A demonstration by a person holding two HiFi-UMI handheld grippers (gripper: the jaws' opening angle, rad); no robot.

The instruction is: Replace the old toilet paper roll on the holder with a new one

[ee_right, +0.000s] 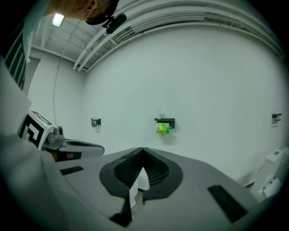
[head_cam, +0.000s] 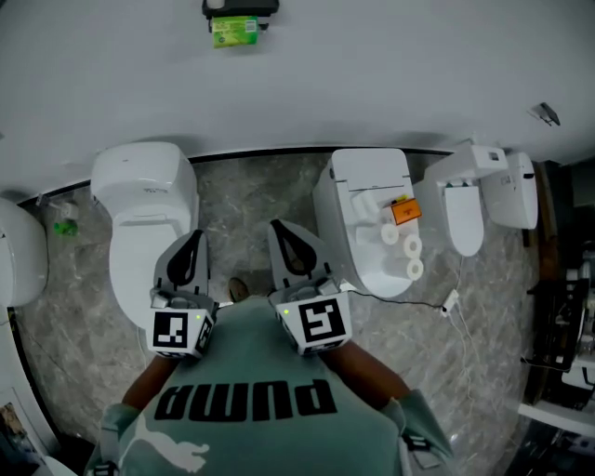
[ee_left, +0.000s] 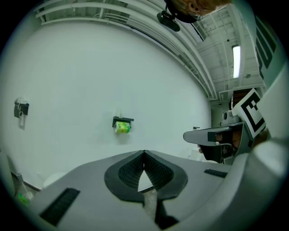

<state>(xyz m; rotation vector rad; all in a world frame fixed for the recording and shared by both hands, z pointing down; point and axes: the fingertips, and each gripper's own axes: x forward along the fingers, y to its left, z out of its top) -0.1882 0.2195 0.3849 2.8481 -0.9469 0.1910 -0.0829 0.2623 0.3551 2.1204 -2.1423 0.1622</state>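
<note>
On the white wall a black holder (head_cam: 240,7) carries a green-wrapped roll (head_cam: 232,32); the same holder (ee_left: 123,120) (ee_right: 165,121) and green roll (ee_left: 122,128) (ee_right: 162,129) show far ahead in both gripper views. Three white rolls (head_cam: 410,248) lie on the lid of the middle toilet (head_cam: 367,186). My left gripper (head_cam: 195,234) (ee_left: 144,153) and right gripper (head_cam: 276,226) (ee_right: 143,150) are held side by side close to my chest, pointing at the wall. Both are shut, jaw tips touching, with nothing between them. Neither is near the holder or the rolls.
Several white toilets stand along the wall on the marble floor: one on the left (head_cam: 144,200), one at the far left edge (head_cam: 19,251), another on the right (head_cam: 469,200). An orange item (head_cam: 405,212) lies by the rolls. A cable (head_cam: 437,302) trails across the floor.
</note>
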